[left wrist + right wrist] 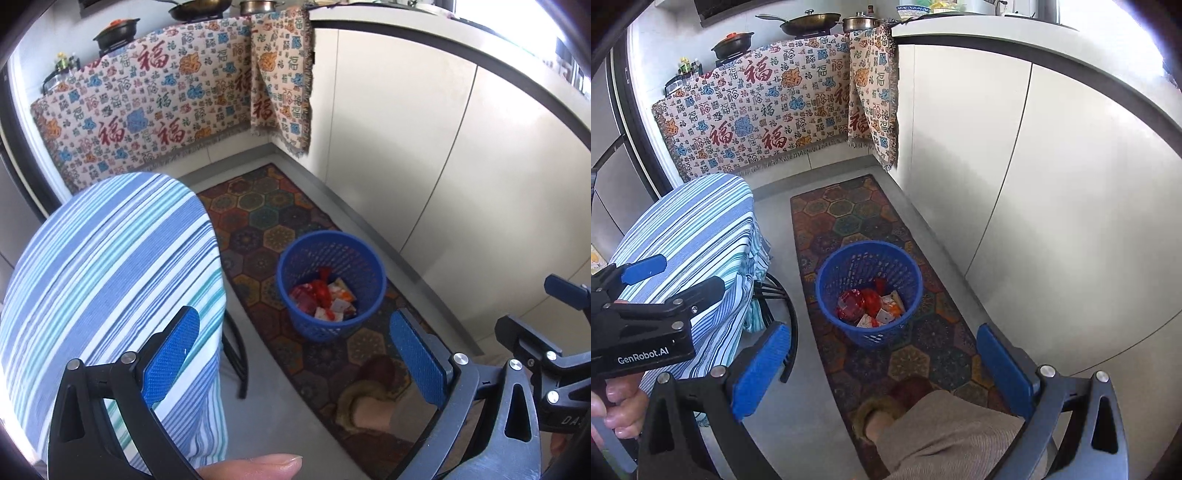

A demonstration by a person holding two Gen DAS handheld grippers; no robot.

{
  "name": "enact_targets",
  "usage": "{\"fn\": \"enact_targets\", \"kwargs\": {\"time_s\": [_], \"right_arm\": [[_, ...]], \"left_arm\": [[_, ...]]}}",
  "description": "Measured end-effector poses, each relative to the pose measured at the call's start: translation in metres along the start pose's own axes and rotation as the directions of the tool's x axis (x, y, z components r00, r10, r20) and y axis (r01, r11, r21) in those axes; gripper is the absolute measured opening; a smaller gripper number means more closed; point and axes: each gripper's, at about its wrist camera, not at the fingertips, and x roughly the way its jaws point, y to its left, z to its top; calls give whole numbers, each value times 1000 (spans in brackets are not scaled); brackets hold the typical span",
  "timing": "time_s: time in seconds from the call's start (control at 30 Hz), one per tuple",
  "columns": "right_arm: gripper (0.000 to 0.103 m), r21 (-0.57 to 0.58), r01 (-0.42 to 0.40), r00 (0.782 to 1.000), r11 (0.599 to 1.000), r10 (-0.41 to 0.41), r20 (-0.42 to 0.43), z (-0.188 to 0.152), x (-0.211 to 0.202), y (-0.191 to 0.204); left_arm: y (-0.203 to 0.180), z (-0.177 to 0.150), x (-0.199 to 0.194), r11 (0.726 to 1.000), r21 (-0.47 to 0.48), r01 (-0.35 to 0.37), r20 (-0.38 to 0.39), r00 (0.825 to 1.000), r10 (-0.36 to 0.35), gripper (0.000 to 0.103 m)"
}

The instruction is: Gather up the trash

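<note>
A blue mesh waste basket [330, 284] stands on a patterned rug; it also shows in the right wrist view [868, 291]. Inside lie red and white wrappers [325, 299], also seen from the right [871, 306]. My left gripper [295, 365] is open and empty, held well above the floor, nearer than the basket. My right gripper [882, 369] is open and empty too, above the rug. The left gripper appears at the left of the right wrist view [670, 277], over the striped table. The right gripper shows at the right edge of the left wrist view [546, 332].
A table with a blue striped cloth [110, 295] stands left of the basket, with black chair legs [786, 325] beside it. White cabinets [1034, 203] run along the right. A patterned cloth [757, 110] hangs over the far counter with pans. My slippered foot [879, 413] is on the rug.
</note>
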Motion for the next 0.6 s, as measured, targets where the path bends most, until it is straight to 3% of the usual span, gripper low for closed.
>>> {"fn": "enact_targets", "kwargs": {"time_s": [0.6], "right_arm": [[103, 4, -24, 999, 1000, 25, -29, -6, 5, 0]], "left_arm": [[-4, -1, 0, 1000, 13, -4, -3, 1000, 4, 103]]}}
